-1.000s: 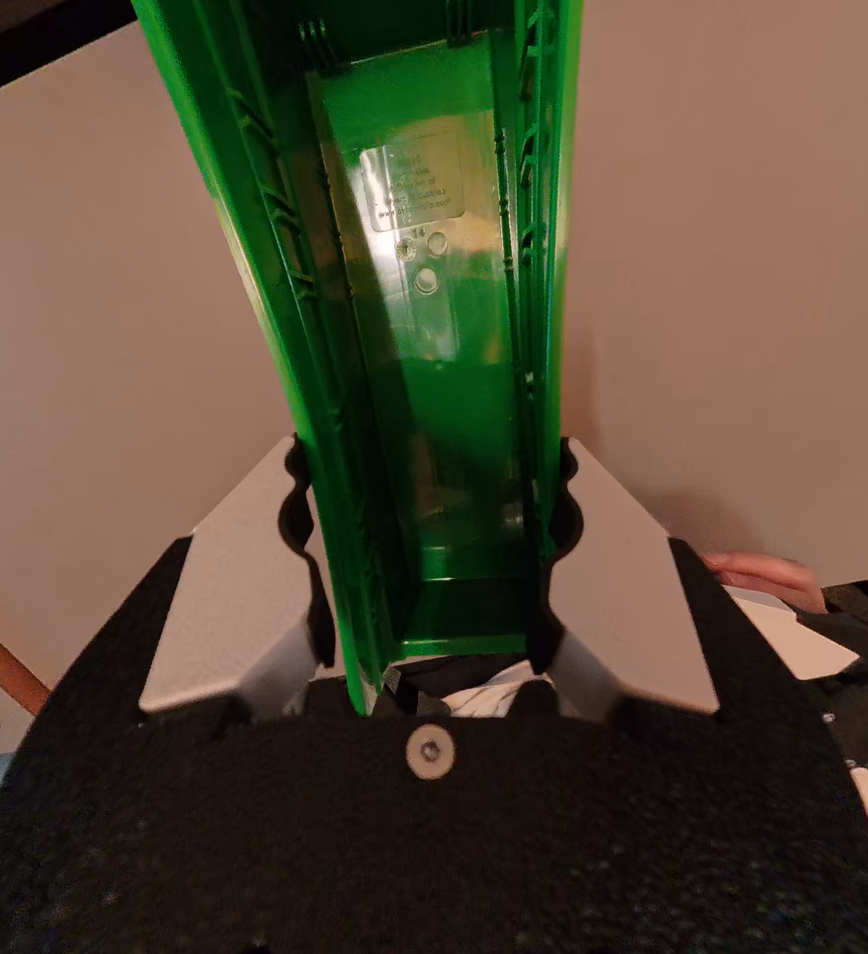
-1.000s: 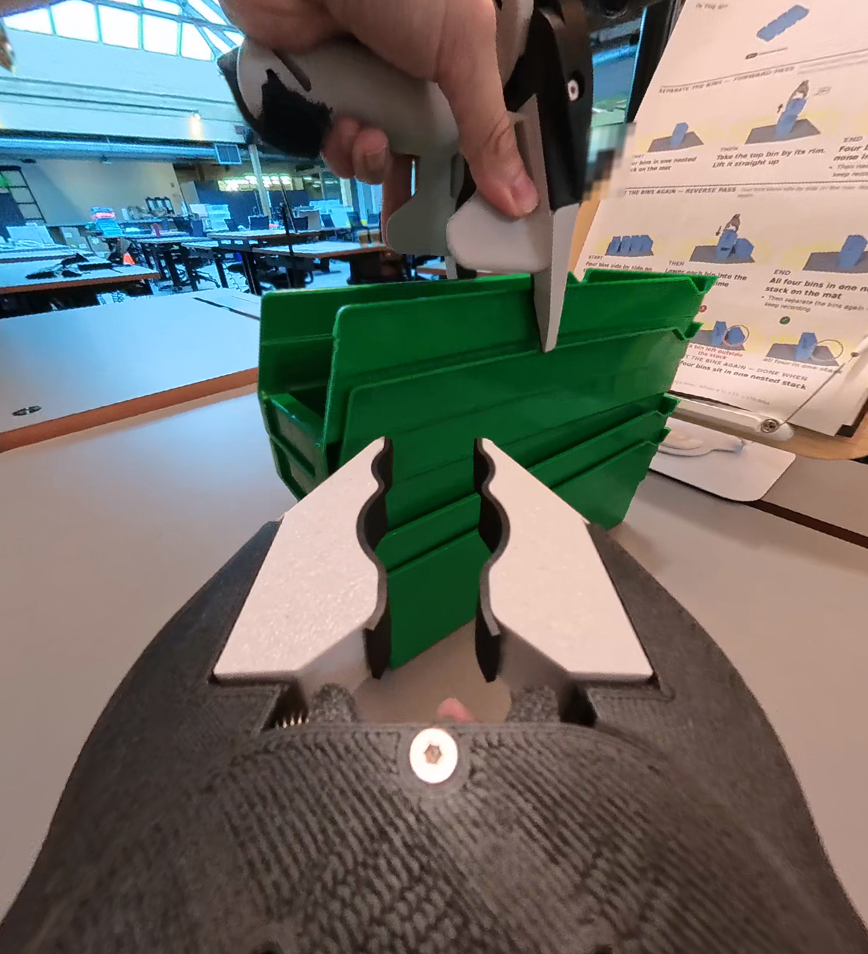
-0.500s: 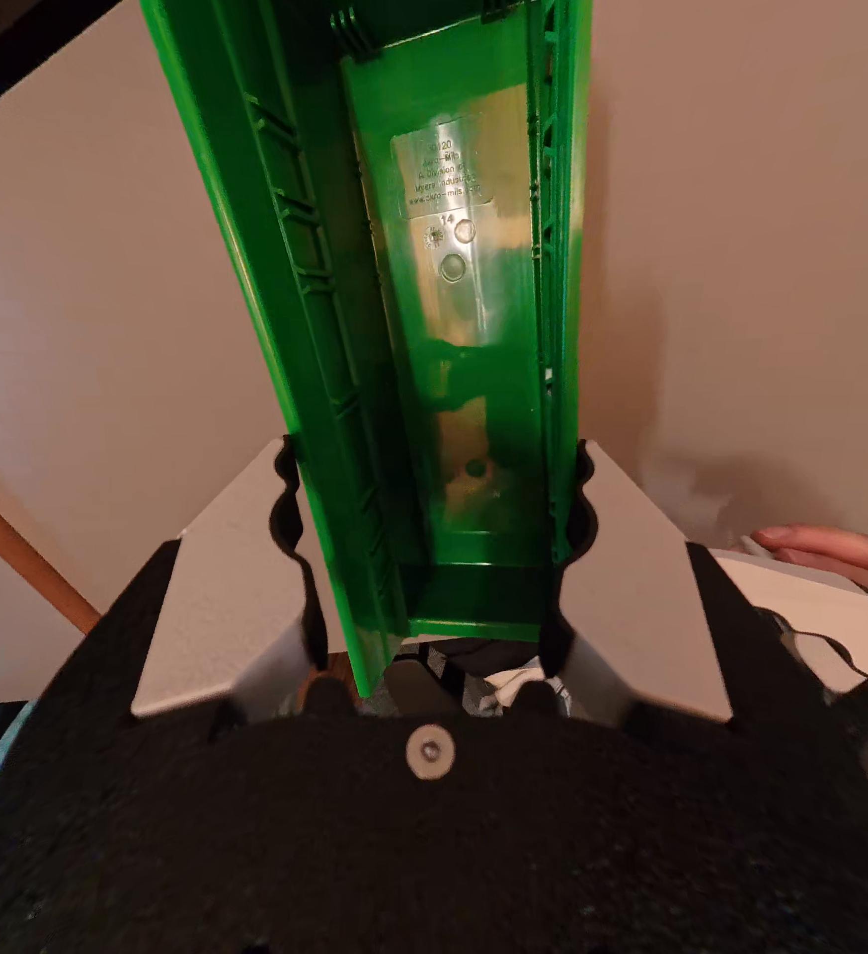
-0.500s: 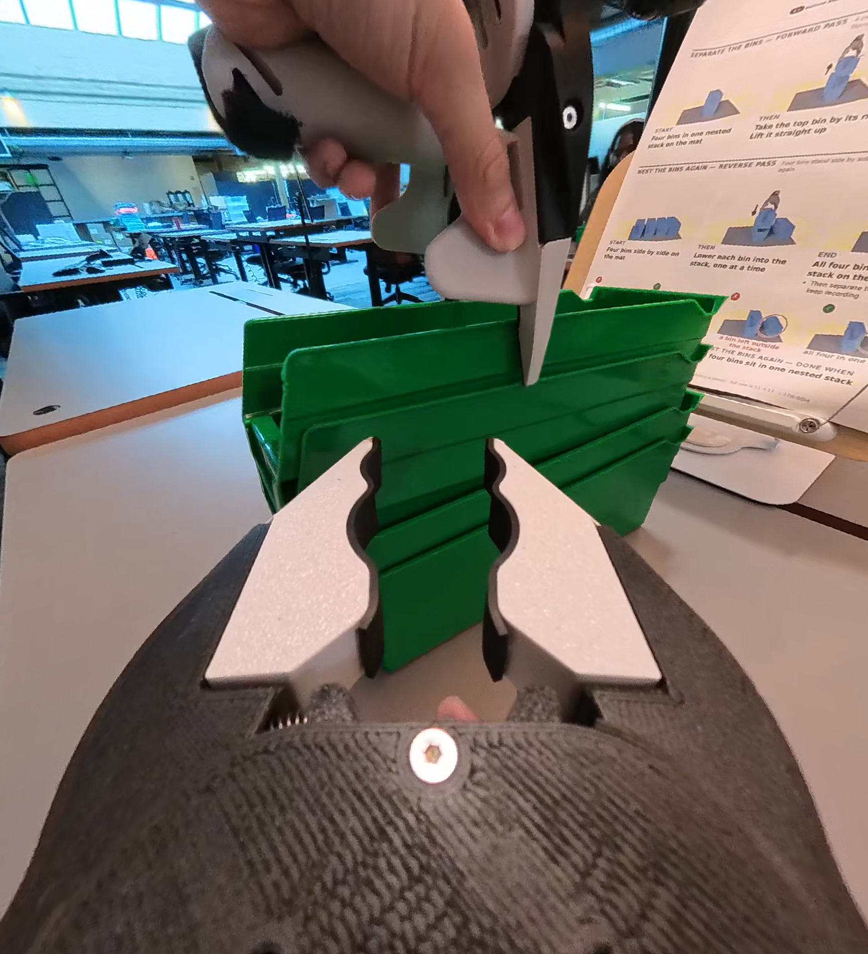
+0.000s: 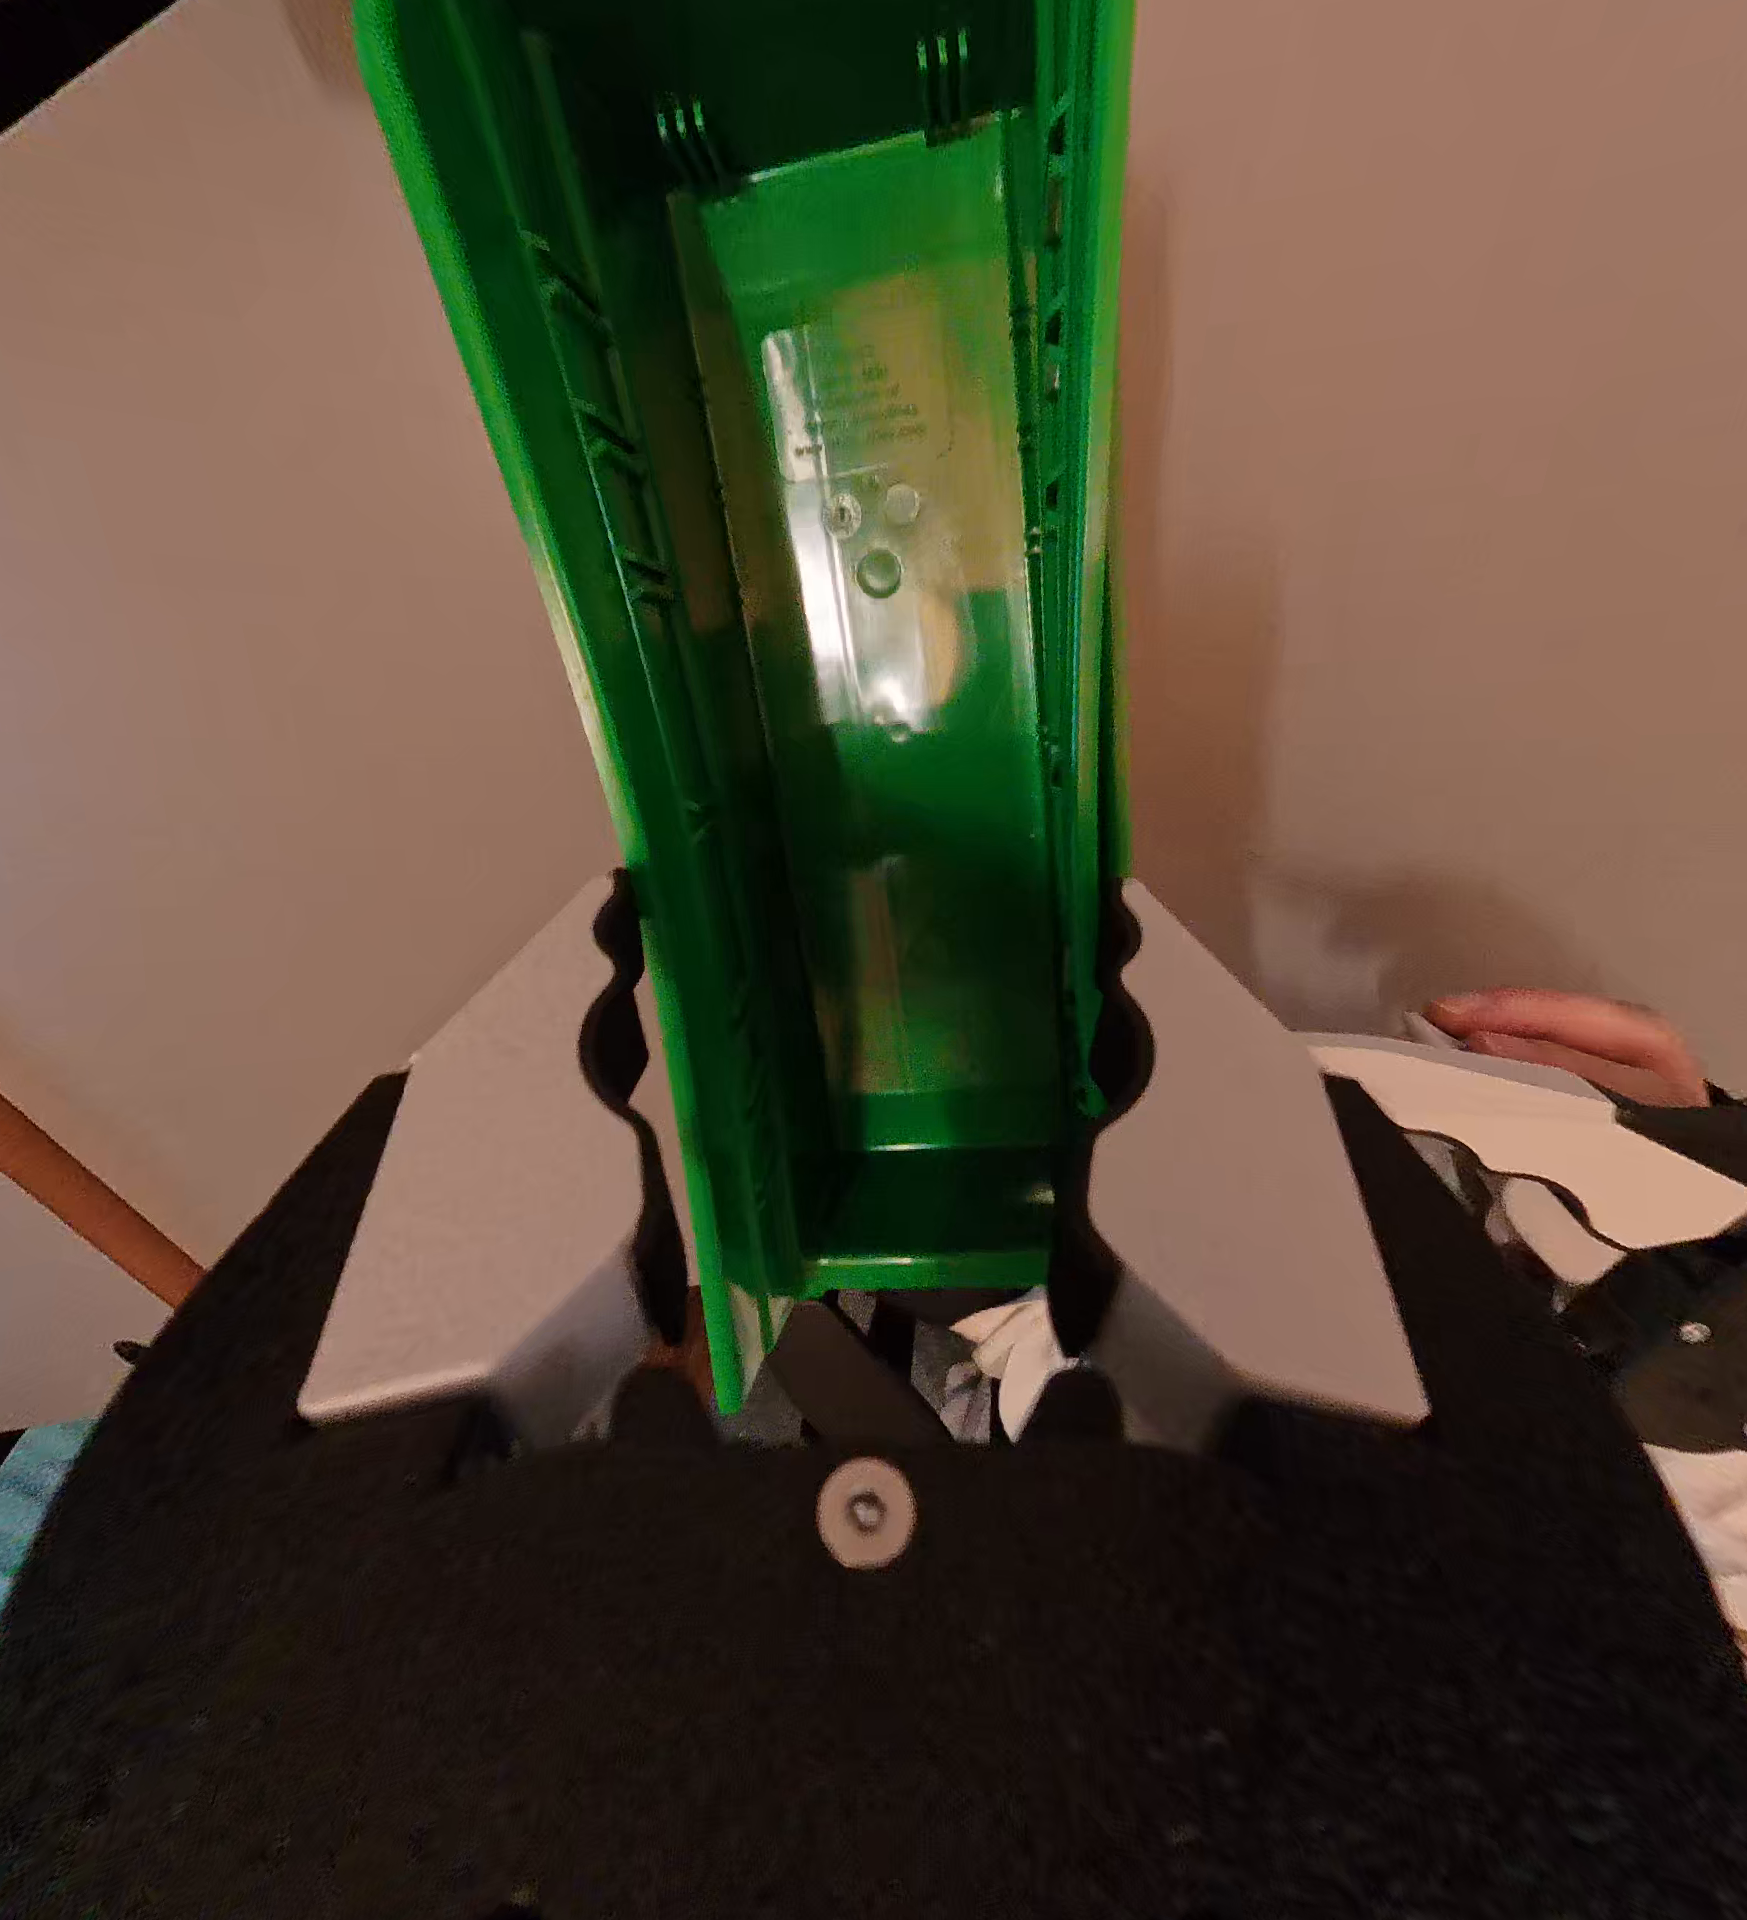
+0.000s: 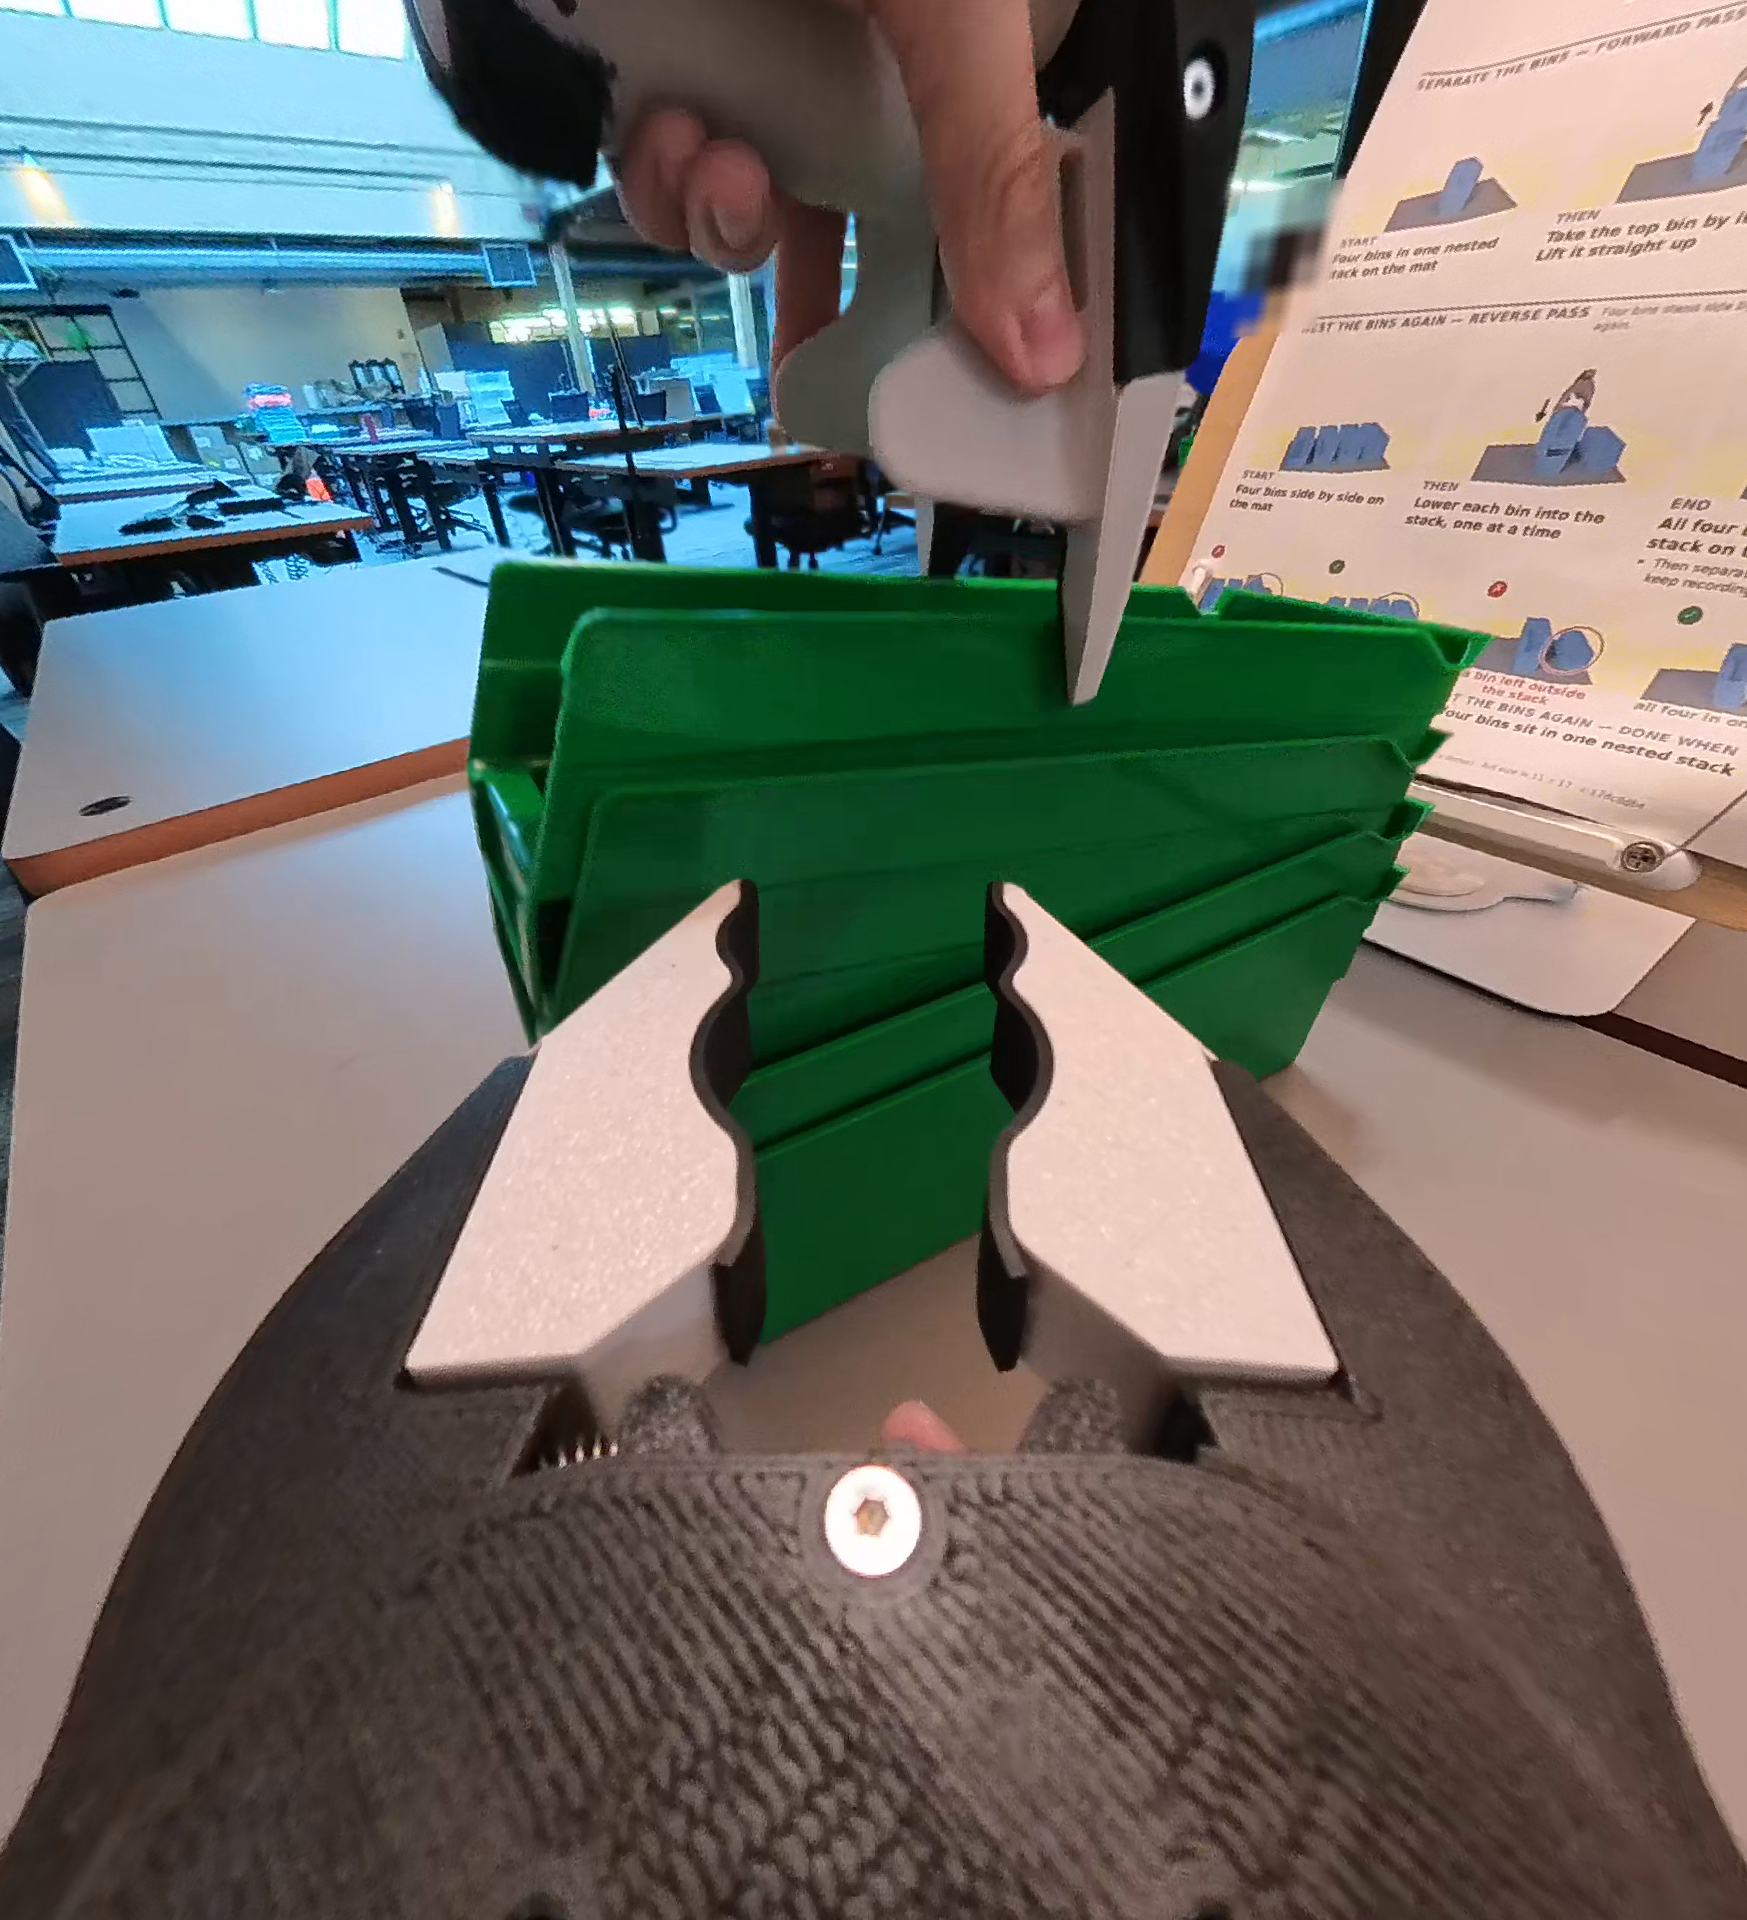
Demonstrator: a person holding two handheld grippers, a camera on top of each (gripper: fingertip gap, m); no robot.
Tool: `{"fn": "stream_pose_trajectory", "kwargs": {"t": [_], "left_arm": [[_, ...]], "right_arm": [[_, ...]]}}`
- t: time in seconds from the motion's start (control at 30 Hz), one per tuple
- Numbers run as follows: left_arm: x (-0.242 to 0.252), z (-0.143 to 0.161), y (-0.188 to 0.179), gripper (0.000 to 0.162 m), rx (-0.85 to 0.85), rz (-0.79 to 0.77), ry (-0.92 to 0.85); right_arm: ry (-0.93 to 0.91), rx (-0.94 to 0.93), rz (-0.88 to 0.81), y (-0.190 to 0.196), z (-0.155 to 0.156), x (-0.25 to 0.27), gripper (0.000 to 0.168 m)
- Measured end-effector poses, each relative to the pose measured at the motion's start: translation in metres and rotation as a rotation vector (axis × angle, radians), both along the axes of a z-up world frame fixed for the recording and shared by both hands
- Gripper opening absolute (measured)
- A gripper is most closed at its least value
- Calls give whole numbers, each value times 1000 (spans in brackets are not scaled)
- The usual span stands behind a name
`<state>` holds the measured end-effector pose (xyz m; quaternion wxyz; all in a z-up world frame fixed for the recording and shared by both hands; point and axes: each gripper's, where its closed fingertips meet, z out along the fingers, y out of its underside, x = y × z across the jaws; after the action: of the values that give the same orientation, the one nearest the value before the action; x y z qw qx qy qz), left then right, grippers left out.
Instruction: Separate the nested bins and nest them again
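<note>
Left hand-held gripper [image 5: 869,1081] grips the top bin [image 6: 1004,675] (barely raised in the stack [image 6: 952,883]); right hand-held gripper [image 6: 869,1122] open. Separation just starting.

- The left wrist view looks steeply down from above, along its own fingers, into the open inside of the top green bin [image 5: 879,665]; the bin fills the middle of the frame, very near, with the pale table [image 5: 225,623] behind it.
- The right wrist view sits low, close to the table [image 6: 225,1039], facing level toward the long side of the nested green bins [image 6: 952,831], with an instruction sheet [image 6: 1575,416] at the right and a large room behind.
- Both views share the bins and the table.
- The right wrist view also takes in the left gripper [image 6: 1092,644] from the side, above the stack.
- The left wrist view catches the other hand [image 5: 1565,1039] at its right edge.
</note>
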<state>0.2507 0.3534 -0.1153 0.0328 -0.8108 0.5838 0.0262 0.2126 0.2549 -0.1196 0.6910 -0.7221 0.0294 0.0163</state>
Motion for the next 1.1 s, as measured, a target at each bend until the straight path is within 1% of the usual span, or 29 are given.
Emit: {"fn": "stream_pose_trajectory", "kwargs": {"t": [0.17, 0.23, 0.37, 0.6, 0.7, 0.8, 0.9, 1.0, 1.1], "left_arm": [[7, 17, 4, 84, -2, 13, -72], [7, 18, 5, 83, -1, 21, -91], [-4, 4, 2, 87, -10, 14, -27], [-1, -15, 2, 102, 11, -11, -2], [11, -15, 7, 102, 38, -43, -39], [30, -9, 15, 97, 59, -41, -104], [36, -10, 21, 103, 57, -33, -86], [42, -17, 22, 104, 30, -22, -62], [50, -23, 28, 111, 30, -15, -56]], "right_arm": [[5, -3, 3, 0, -1, 1, 42], [5, -6, 4, 1, -2, 1, 43], [6, -16, 9, 2, -4, -1, 43], [-17, -22, 10, 0, -3, -2, 44], [-16, -25, 7, -1, -3, 0, 44], [-8, -28, 3, -2, -4, 4, 45], [-2, -28, -5, -4, -5, 8, 45], [11, -30, -7, -5, -6, 12, 45], [23, -34, -6, -5, -8, 14, 45]]}}
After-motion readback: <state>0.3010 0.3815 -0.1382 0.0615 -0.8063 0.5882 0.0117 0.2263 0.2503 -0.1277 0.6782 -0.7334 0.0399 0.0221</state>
